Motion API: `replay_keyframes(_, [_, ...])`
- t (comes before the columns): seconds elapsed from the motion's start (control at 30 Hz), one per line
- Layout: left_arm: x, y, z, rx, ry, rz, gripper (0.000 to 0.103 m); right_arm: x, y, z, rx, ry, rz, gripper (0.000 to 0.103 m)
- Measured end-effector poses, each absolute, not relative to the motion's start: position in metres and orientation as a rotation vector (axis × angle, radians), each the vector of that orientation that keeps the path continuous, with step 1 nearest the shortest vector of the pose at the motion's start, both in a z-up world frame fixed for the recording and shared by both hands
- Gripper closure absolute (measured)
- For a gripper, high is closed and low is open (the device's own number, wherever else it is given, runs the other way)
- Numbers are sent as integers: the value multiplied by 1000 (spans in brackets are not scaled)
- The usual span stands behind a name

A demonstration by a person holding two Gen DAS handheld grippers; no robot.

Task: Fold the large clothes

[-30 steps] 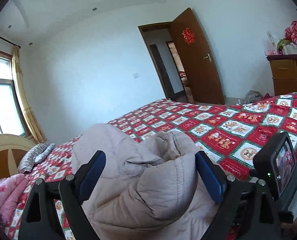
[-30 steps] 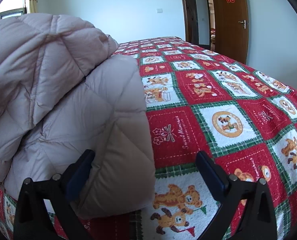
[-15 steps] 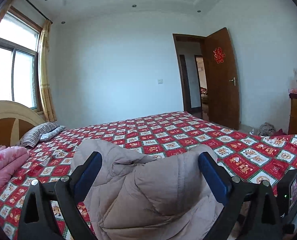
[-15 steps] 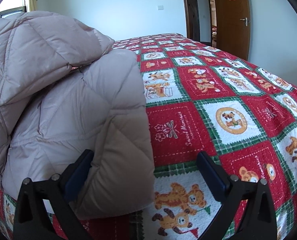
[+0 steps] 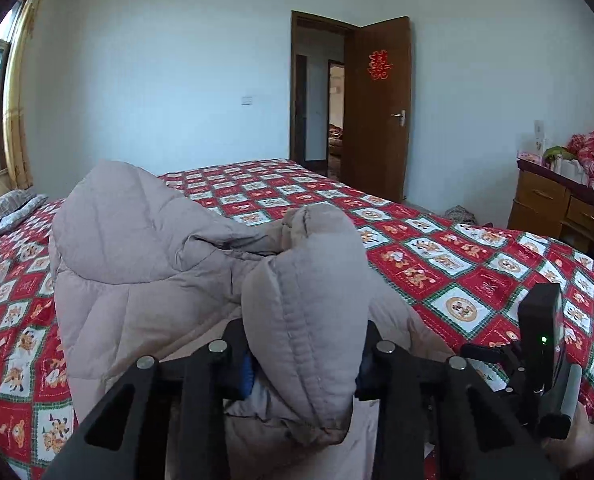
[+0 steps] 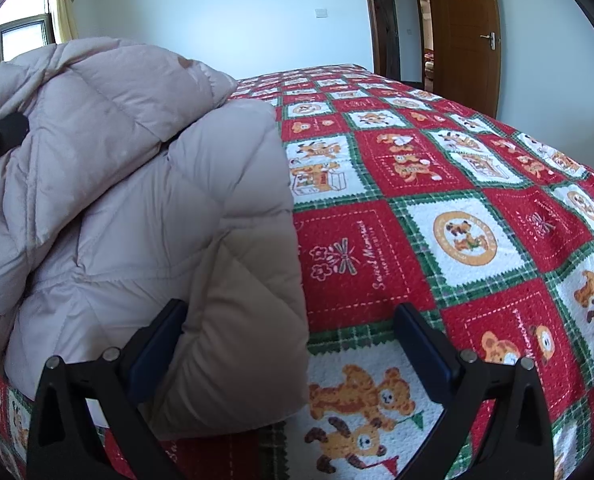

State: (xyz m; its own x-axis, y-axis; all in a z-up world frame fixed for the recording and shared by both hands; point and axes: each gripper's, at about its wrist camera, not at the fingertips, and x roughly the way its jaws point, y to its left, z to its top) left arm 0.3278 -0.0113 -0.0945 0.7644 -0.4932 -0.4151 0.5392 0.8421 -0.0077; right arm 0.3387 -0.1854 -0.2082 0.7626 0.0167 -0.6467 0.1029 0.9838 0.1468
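Observation:
A beige quilted down jacket (image 5: 145, 264) lies bunched on the bed. In the left wrist view my left gripper (image 5: 303, 364) is shut on a thick fold of the jacket, which bulges up between the fingers. In the right wrist view the jacket (image 6: 129, 208) fills the left half. My right gripper (image 6: 291, 344) is open and low over the bed. Its left finger (image 6: 157, 344) touches the jacket's lower corner, its right finger (image 6: 425, 352) is over the bedspread.
The bed has a red, green and white patchwork bedspread (image 5: 437, 256) (image 6: 457, 208). A striped pillow (image 5: 5, 212) lies at the head. A wooden dresser (image 5: 557, 208) stands at right. A brown door (image 5: 377, 108) stands open. My right gripper's body (image 5: 537, 344) shows at lower right.
My left gripper has closed on a fold of the jacket and its view has swung right. My right gripper has stayed open and almost still.

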Motion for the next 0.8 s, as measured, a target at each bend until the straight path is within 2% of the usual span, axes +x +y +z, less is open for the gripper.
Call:
replay_keyframes(0.1, [304, -42, -102, 241, 408, -711, 70, 335, -194, -207, 222, 692, -42, 0])
replay_keyframes(0.23, [271, -85, -142, 506, 391, -753, 70, 325, -211, -200, 251, 647, -82, 3])
replay_keyframes(0.57, [285, -85, -145, 420, 416, -735, 62, 317, -228, -196, 227, 652, -121, 3])
replay_keyframes(0.67, [287, -86, -144, 404, 427, -724, 54, 309, -233, -193, 218, 654, -150, 3])
replay_keyframes(0.73, [287, -90, -141, 391, 426, -727, 41, 303, -237, -193, 213, 658, -166, 3])
replay_keyframes(0.8, [284, -97, -139, 385, 418, -727, 37, 300, -243, -194, 205, 666, -184, 3])
